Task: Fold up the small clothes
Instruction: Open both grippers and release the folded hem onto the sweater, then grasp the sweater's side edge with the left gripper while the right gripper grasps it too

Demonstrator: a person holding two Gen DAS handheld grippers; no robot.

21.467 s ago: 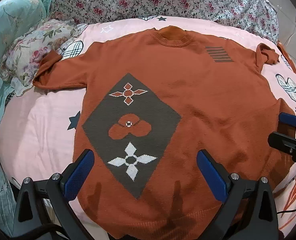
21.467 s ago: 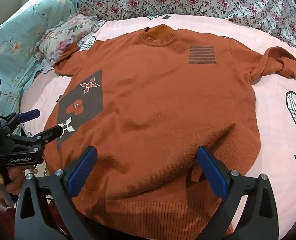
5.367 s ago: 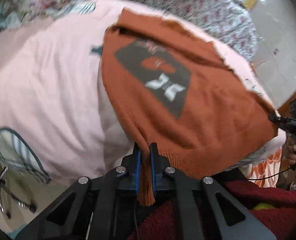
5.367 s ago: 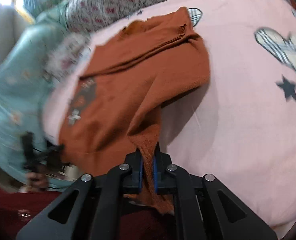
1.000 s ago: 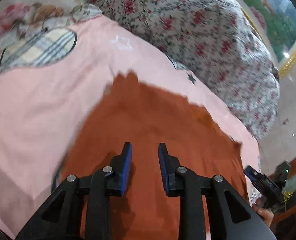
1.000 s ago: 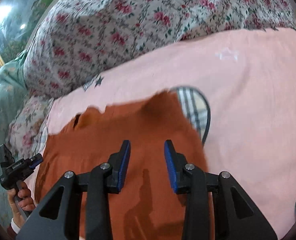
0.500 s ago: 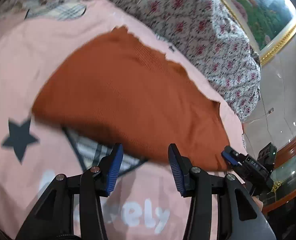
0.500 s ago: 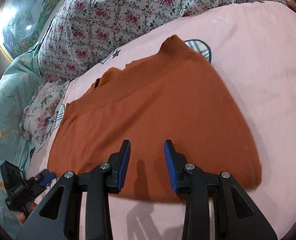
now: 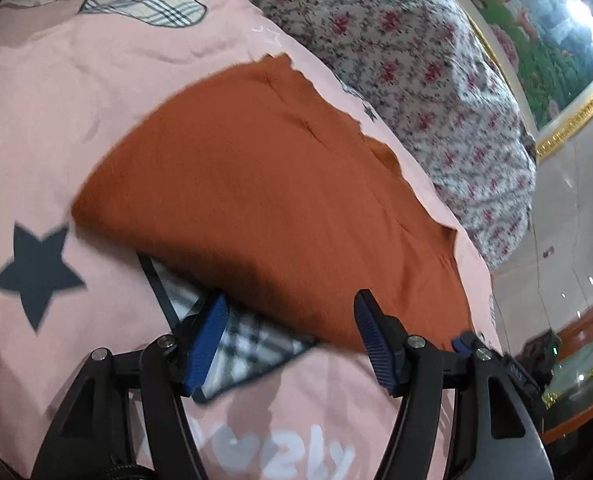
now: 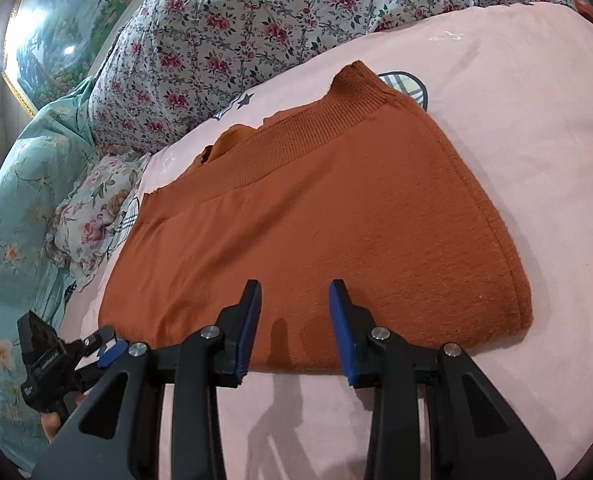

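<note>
The rust-orange sweater (image 9: 264, 200) lies folded into a flat rectangle on the pink bedsheet (image 9: 48, 112); it also shows in the right wrist view (image 10: 336, 220), ribbed hem on top at the far edge. My left gripper (image 9: 290, 332) is open and empty, just above the fold's near edge. My right gripper (image 10: 294, 316) is open and empty, over the near edge of the fold. The left gripper also shows at the lower left of the right wrist view (image 10: 108, 344), and the right gripper's tip at the right of the left wrist view (image 9: 462, 340).
A floral quilt (image 10: 256, 32) is bunched behind the sweater. A teal floral blanket (image 10: 8, 220) and a small floral pillow (image 10: 96, 220) lie to the left. The sheet (image 10: 536, 120) has star and plaid prints. A framed picture (image 9: 544, 40) hangs beyond the bed.
Both grippers have let go of the sweater and drawn back toward its near edge. The left gripper's jaws have opened wider. The sweater lies still, folded.
</note>
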